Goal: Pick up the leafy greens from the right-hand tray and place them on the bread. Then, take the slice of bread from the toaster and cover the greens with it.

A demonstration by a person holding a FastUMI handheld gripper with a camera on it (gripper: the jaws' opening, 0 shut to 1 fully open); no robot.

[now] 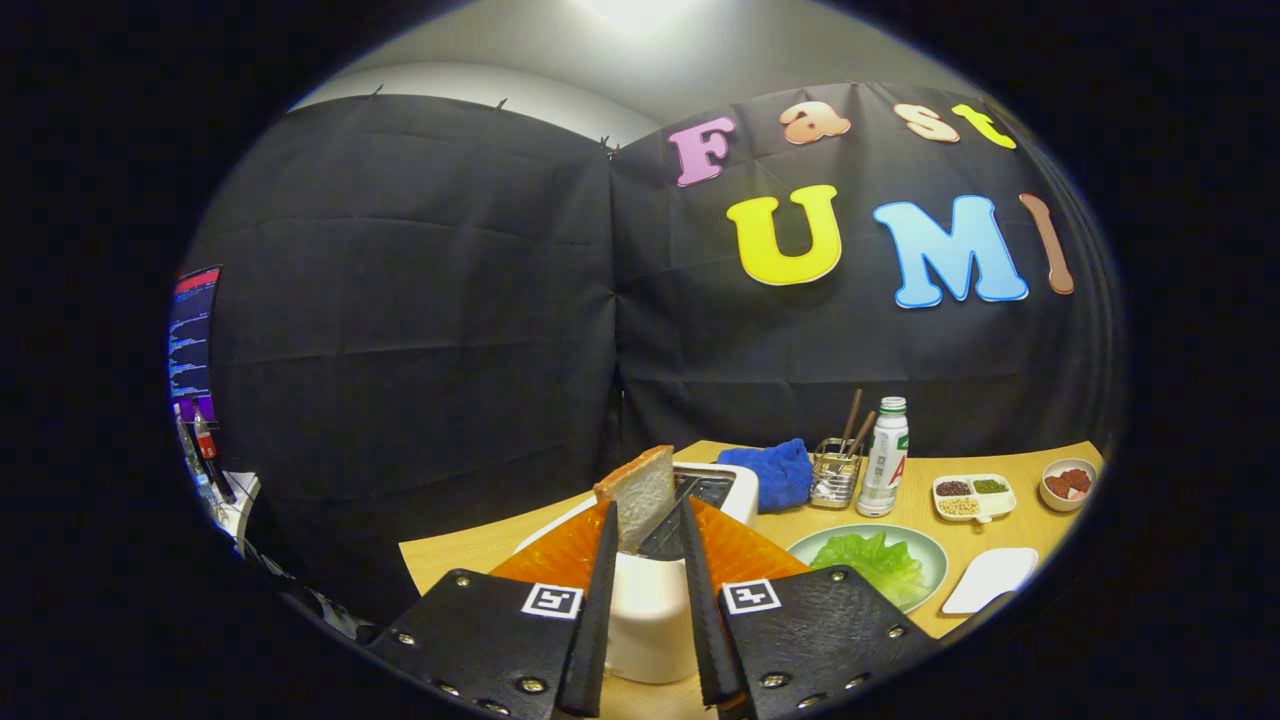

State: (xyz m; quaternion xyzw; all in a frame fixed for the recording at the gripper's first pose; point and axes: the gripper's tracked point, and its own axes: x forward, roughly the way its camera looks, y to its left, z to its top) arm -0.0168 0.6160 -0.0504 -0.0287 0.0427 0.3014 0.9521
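My fingers point(648, 520) stand parted over the white toaster point(650, 600), pressing on nothing. The slice of bread point(638, 492) sticks up from the toaster's slot just beside my left fingertip, whether touching I cannot tell. Right of the toaster, a green plate point(925, 552) on the counter point(1040, 520) holds the leafy greens point(868, 560). Farther off stand a blue cloth point(772, 472) and a bottle point(886, 458).

Gripper point(650, 520): two slim parted fingers on black textured plates, silver screws along edges, a square fiducial marker each.
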